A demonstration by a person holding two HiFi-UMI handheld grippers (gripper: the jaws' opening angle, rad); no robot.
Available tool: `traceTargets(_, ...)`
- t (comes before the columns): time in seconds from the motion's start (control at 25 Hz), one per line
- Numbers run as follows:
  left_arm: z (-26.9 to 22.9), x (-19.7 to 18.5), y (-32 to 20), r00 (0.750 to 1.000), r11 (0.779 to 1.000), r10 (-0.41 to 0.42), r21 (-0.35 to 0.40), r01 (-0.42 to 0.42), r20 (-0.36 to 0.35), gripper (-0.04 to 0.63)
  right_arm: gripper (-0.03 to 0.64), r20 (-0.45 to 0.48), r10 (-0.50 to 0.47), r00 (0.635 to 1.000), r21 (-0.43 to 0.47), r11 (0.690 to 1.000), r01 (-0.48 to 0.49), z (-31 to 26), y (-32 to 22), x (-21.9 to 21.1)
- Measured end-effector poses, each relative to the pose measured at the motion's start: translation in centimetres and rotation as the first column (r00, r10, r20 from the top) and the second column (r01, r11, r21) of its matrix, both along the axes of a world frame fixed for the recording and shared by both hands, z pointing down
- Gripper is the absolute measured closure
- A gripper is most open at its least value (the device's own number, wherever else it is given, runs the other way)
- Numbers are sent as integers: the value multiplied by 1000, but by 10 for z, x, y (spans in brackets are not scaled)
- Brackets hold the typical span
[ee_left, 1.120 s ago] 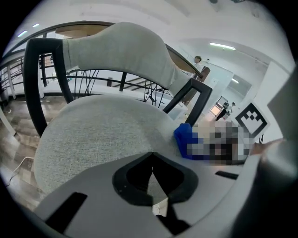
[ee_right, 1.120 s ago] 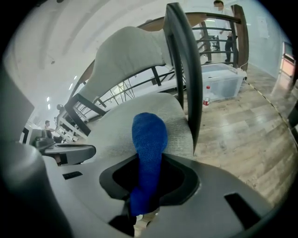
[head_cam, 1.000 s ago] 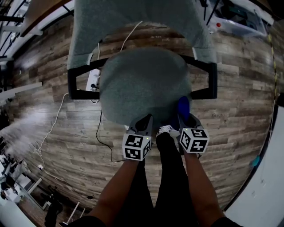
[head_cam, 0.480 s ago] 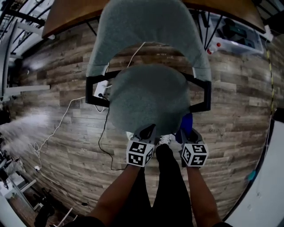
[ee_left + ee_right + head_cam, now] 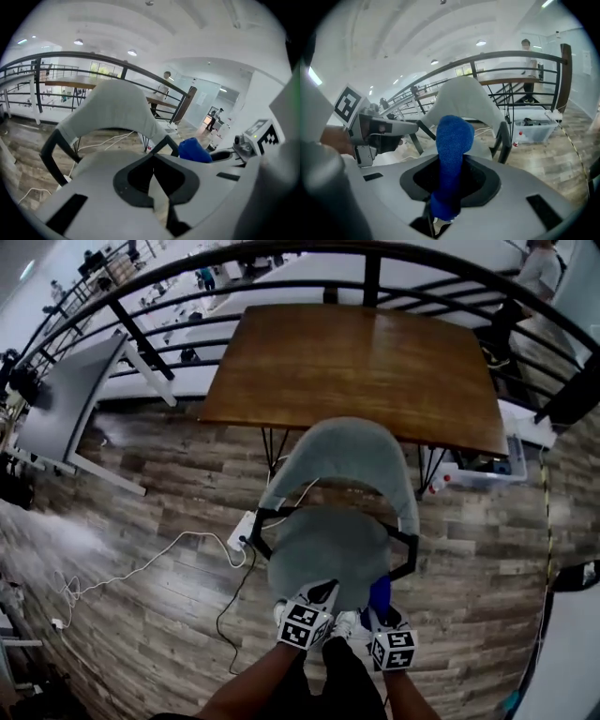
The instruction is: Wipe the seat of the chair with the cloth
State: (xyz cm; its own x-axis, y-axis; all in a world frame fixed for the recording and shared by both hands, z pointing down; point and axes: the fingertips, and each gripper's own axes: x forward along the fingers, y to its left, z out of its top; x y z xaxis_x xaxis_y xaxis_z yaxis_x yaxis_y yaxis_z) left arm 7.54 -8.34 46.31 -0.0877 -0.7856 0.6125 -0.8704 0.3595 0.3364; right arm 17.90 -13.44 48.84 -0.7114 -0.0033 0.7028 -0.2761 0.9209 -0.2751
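The right gripper [image 5: 436, 213] is clamping the blue cloth [image 5: 452, 150] between its jaws. The cloth is bunching into a thick roll that is sticking out past the jaws and pointing toward the chair's grey backrest [image 5: 466, 101].

In the head view this right gripper [image 5: 382, 615] is sitting at the front right edge of the chair's seat [image 5: 323, 545], with the cloth [image 5: 379, 593] lying over that edge, just inside the black armrest [image 5: 405, 554]. I cannot tell whether the cloth is touching the seat fabric.

The left gripper [image 5: 153, 174] is keeping its jaws pressed together with nothing between them, and from its view the cloth [image 5: 193, 150] is showing just to its right, beside the armrest. In the head view the left gripper [image 5: 322, 594] is hovering at the front edge of the seat, left of the right gripper and close beside it.

Beyond the seat the curved backrest [image 5: 342, 456] is arching over it. Behind the backrest a wooden table [image 5: 356, 362] is standing on the plank floor [image 5: 141, 484]. To the chair's left a white power strip [image 5: 239, 532] is lying on the floor with a white cable [image 5: 141, 568] trailing away from it. Behind the chair to its right, under the table's edge, a clear plastic bin [image 5: 487, 470] is sitting.
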Motion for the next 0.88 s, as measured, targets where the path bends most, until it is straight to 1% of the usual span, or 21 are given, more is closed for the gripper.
traceTargets(0.12,-49,-33,-1,997,999,-23,50,20,68,589,508,48,-38,998,36,999,36,-41,-1,-27)
traceTargets(0.28,-98,-41,29,992,998,-40,61,33,116,588,508,77,-66,995,35,997,64,-82,22,-23)
traceTargets(0.44,-140,-39,54,993,991,-62,123,50,96,589,508,113,-84,990,65,995,77,-112,28,-25)
traceTargets(0.64,-171,-37,72,991,981,-89,182,69,104,588,508,199,-95,975,129,989,70,-153,20,-42)
traceTargets(0.72,-183,-41,73,988,975,-104,210,78,116,588,508,244,-97,965,153,986,60,-168,16,-55)
traceTargets(0.88,-212,-53,77,979,963,-130,253,87,159,588,508,350,-84,933,191,981,16,-210,16,-82)
